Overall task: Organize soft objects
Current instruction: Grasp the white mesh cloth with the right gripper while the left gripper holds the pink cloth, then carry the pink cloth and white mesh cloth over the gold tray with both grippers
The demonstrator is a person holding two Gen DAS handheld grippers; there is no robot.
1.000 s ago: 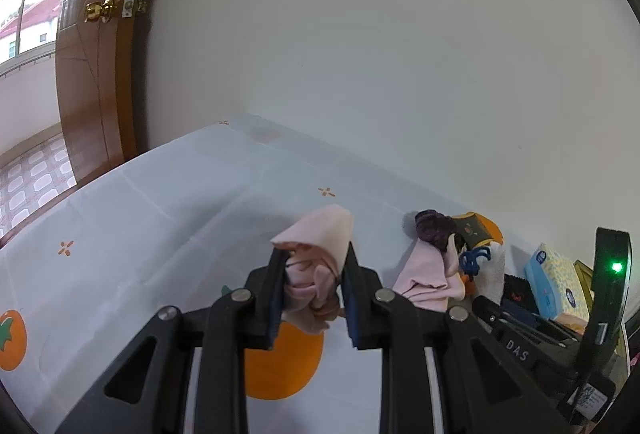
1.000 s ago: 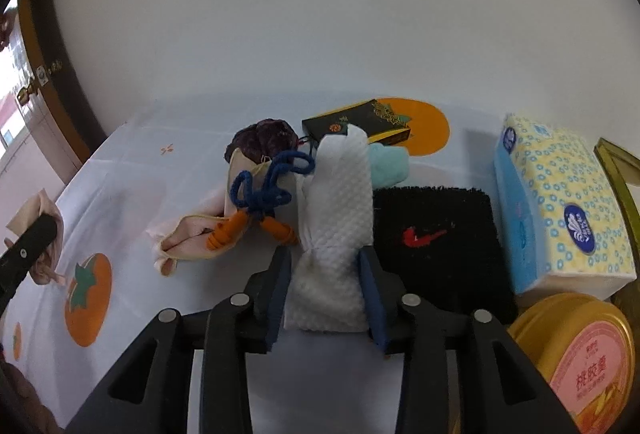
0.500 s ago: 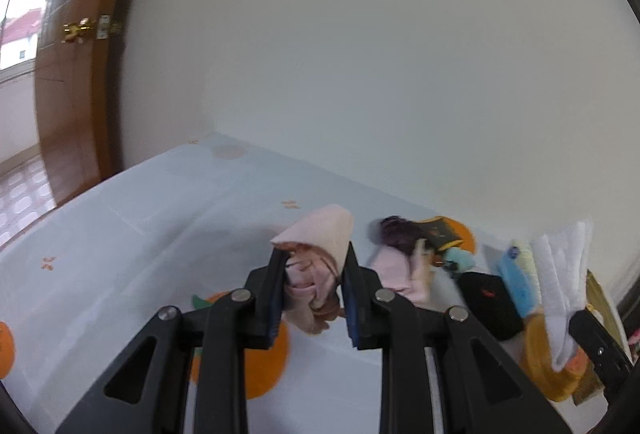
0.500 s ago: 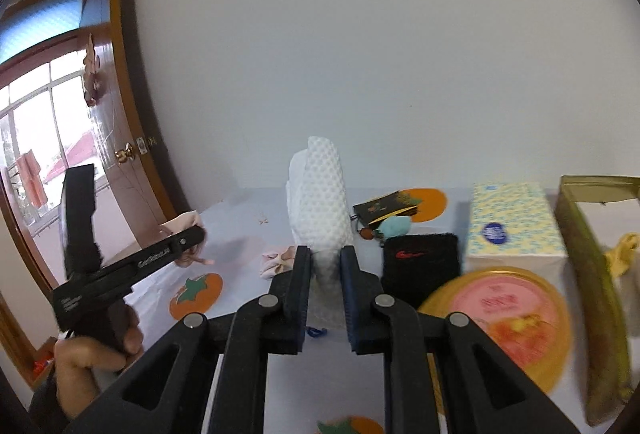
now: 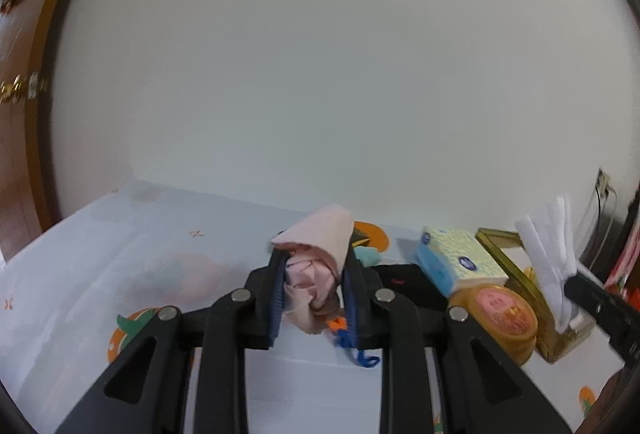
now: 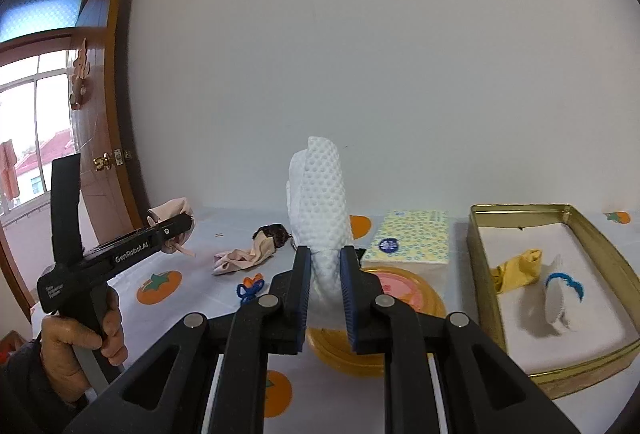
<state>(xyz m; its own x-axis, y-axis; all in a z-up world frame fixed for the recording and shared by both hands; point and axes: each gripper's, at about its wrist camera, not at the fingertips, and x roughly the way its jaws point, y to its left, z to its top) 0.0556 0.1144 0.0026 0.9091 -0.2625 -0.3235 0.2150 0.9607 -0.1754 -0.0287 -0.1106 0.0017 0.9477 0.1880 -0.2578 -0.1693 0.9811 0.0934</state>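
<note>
A pink cloth point(image 5: 316, 266) sits bunched between the jaws of the left gripper point(image 5: 313, 290), which are closed on it and carry it above the counter point(image 5: 120, 266). In the right wrist view the same gripper point(image 6: 176, 230) shows at the left, held by a hand point(image 6: 80, 338), the cloth point(image 6: 172, 208) sticking out of its tip.

A white dimpled cloth point(image 6: 320, 218) stands upright in the right gripper point(image 6: 325, 290), whose jaws pinch its lower end; its top rises well above them. From the left wrist view this cloth point(image 5: 548, 254) appears at the far right, clear of the counter.

Just below and beyond the right jaws is a round yellow tin point(image 6: 400, 294) with a pink lid. Behind it stands a tissue pack point(image 6: 412, 238), yellow with blue dots.

To the right lies a gold rectangular tin point(image 6: 484, 274), open, lined in white. Inside it are a yellow cloth point(image 6: 516, 268) at the left and a white piece with blue trim point(image 6: 560, 294) beside it, near the middle.

On the counter left of the white cloth lie another pink cloth point(image 6: 240, 258) with a dark scrunchie point(image 6: 274, 232) at its far end, and nearer, a blue and orange cord point(image 6: 250, 284). In the left wrist view a black cloth point(image 5: 408, 282) lies between the jaws and the tissue pack, and a small teal item point(image 5: 368, 256) just beyond it.

The counter cover is white, printed with orange persimmons point(image 6: 159, 286). A wooden door point(image 6: 104, 114) stands at the far left.
</note>
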